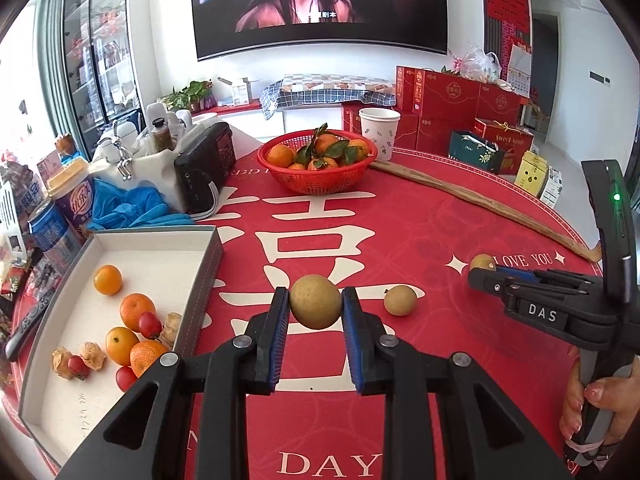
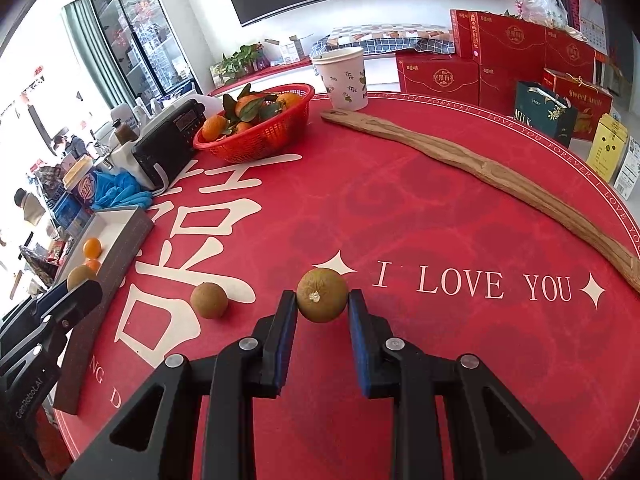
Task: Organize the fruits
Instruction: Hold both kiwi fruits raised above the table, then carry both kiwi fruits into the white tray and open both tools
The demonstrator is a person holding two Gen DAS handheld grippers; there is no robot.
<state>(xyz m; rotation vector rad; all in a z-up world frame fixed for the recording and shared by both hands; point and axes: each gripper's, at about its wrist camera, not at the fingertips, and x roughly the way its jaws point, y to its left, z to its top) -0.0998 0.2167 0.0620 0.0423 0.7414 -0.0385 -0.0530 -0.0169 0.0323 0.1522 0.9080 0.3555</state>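
Fruits are collecting in the white tray (image 1: 132,248) at the left, oranges and cherry tomatoes grouped there (presumably the sorting spot). Beside it, the left gripper (image 1: 316,307) is clenching a brown longan (image 1: 316,301) above the worktop (image 1: 440,220). Another longan (image 1: 400,299) is lying loose, while the right gripper (image 2: 322,303) is pinching its own brown fruit (image 2: 322,296).
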